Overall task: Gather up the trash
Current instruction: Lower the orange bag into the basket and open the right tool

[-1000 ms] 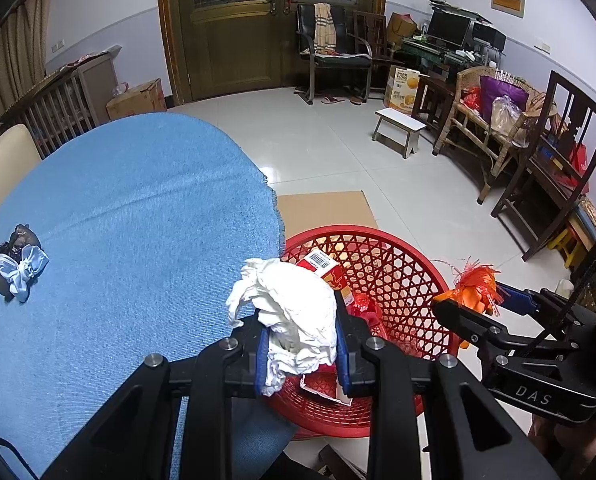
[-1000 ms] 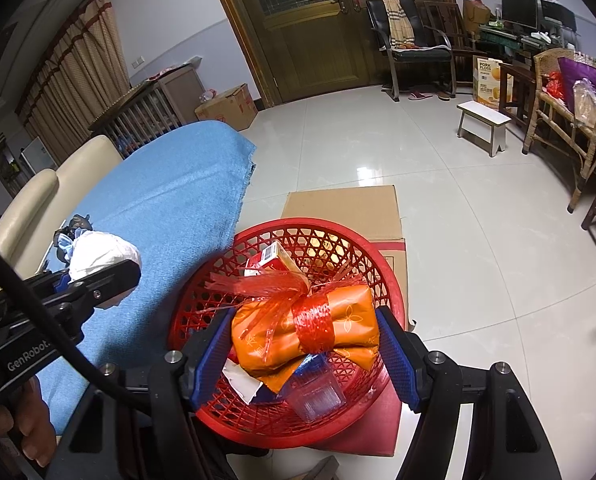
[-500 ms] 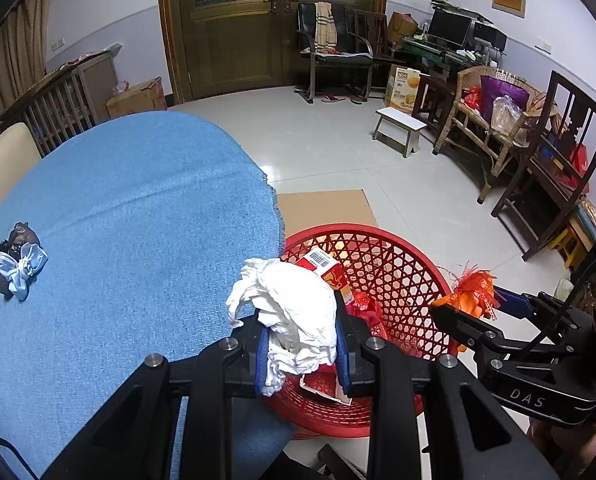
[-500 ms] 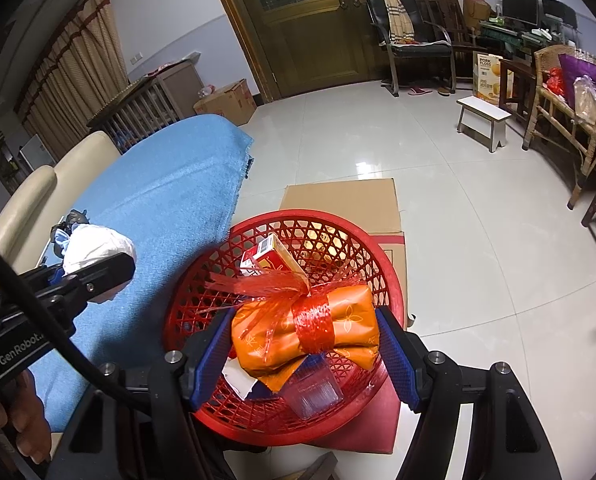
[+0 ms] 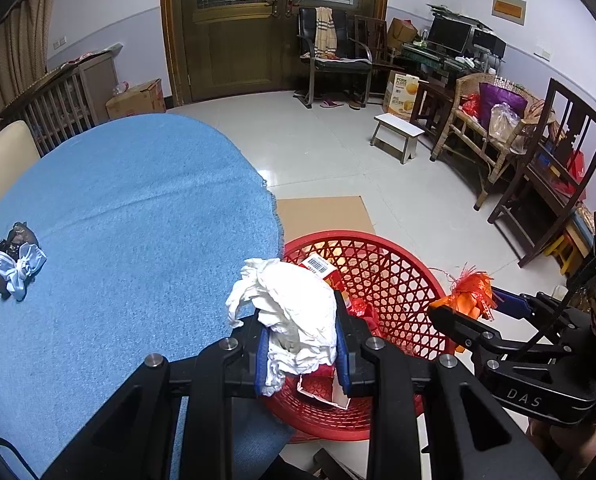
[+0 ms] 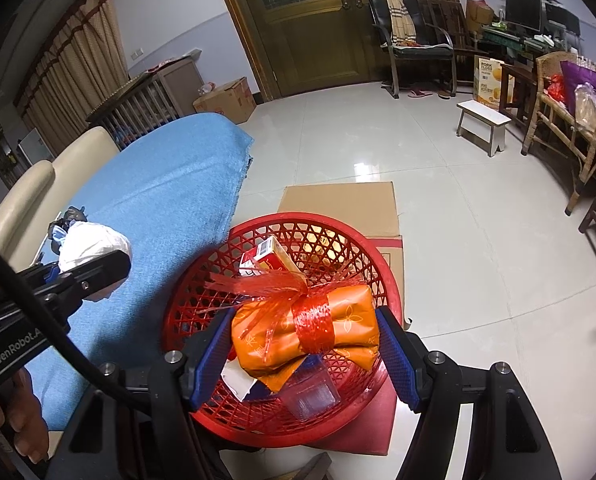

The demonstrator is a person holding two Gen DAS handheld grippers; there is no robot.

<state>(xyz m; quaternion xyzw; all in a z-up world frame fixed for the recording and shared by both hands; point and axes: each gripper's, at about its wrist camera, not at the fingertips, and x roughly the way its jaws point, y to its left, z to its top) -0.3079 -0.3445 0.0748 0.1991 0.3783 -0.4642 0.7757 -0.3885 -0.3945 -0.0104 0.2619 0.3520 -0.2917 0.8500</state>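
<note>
With my left gripper [image 5: 301, 354] clamping crumpled tissue [image 5: 294, 312] and my right gripper [image 6: 304, 350] an orange packet [image 6: 298, 330] over the red basket [image 6: 382, 276] — I'm at the drop; next, both jaws open.

Crumpled white tissue [image 5: 298, 320], orange red-ribboned packet [image 6: 306, 328], above red mesh basket [image 6: 378, 264]

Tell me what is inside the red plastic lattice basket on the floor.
Inside the red plastic lattice basket lie a small red and white carton with a barcode, a clear plastic container and paper scraps. The orange wrapped package held above covers the rest.
</note>
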